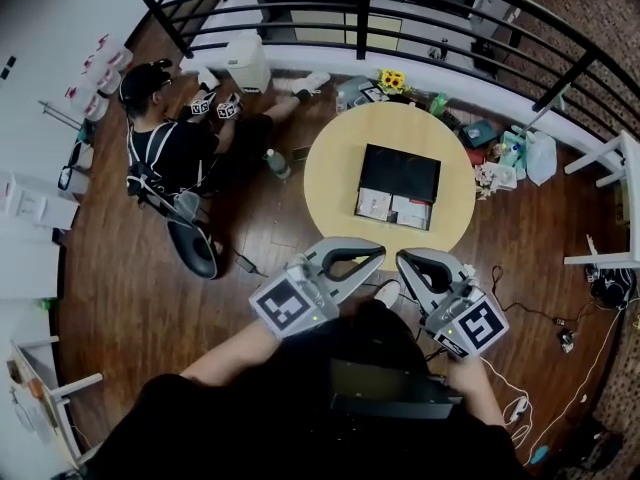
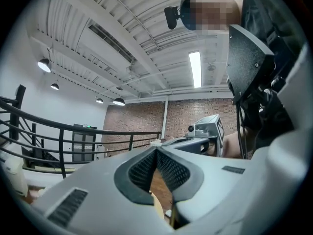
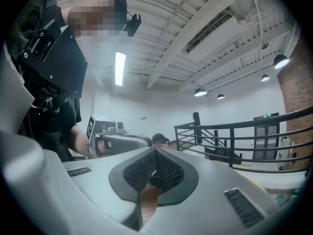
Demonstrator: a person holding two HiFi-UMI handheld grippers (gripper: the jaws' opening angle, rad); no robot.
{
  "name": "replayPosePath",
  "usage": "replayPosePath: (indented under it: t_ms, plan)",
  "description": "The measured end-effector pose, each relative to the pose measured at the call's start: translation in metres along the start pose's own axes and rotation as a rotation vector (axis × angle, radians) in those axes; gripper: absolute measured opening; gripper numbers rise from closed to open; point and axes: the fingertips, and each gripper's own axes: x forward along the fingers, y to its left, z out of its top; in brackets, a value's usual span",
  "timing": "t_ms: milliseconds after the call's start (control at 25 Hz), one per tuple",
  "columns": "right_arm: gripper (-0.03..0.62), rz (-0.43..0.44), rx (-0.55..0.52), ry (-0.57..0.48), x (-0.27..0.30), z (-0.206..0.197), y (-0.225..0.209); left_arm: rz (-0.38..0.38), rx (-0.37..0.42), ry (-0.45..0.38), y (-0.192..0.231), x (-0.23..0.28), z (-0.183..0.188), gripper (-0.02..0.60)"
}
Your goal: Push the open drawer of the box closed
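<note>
Much of the work area is cut off. The wearer's dark torso fills the bottom of the head view, and only the bare forearms show behind the marker cubes. Neither gripper view takes in the box. Each looks level across the room at the ceiling beams, the lamps and the black railing (image 1: 400, 8), with just a sliver of tan surface and floor below the jaw tips. The print on the white sheets in the drawer is too small to read.

Both hands hold their tools side by side, close in front of the body. The tools are level and angled inward, so the tips nearly converge at the near edge of the round wooden table (image 1: 330, 168).

The left gripper (image 1: 378, 254) (image 2: 156, 149) has its ribbed pads pressed together with nothing between them. The right gripper (image 1: 402, 259) (image 3: 156, 151) is likewise closed and empty. Each tool appears in the other's view, just beside it.

The black box (image 1: 402, 171) sits near the middle of the table. Its drawer (image 1: 392, 209) is pulled out toward the wearer, apart from both sets of tips.

A second person (image 1: 170, 146) sits on the wooden floor to the left, well away from the table.
</note>
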Motion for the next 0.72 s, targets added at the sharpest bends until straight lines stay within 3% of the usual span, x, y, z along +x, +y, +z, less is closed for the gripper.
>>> replayPosePath:
  t_ms: [320, 720]
  plan:
    - [0.006, 0.078, 0.021, -0.025, -0.041, 0.005, -0.070, 0.095, 0.061, -0.024, 0.008, 0.081, 0.010, 0.020]
    - [0.006, 0.153, 0.049, -0.037, -0.074, -0.003, -0.130, 0.196, 0.070, 0.002, 0.015, 0.148, 0.005, 0.020]
